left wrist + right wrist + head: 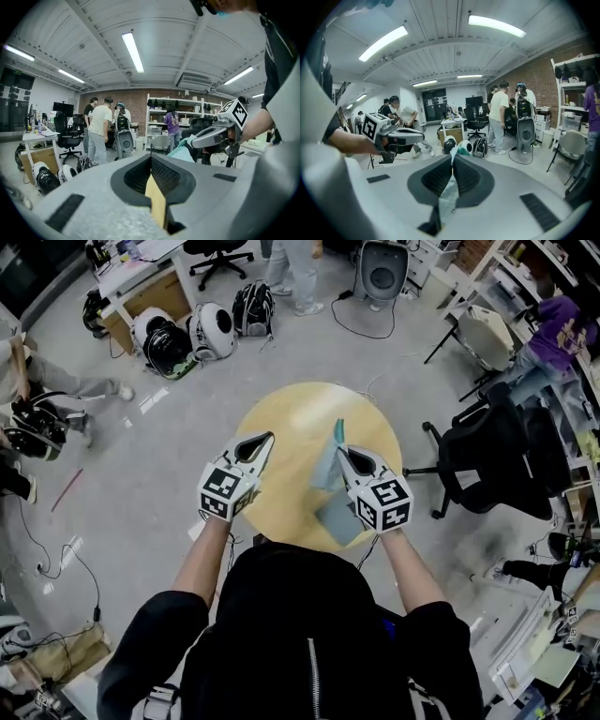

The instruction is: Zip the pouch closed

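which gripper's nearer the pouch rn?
Right. The right gripper is shut on the pouch. The left gripper is apart from it, off to its left in the head view.

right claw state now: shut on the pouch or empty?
Shut on the pouch: in the right gripper view the right claw pinches its teal fabric between closed jaws.

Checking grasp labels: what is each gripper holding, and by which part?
Right gripper: fingers shut on the teal pouch, pinching its fabric edge. Left gripper: shut, nothing held.
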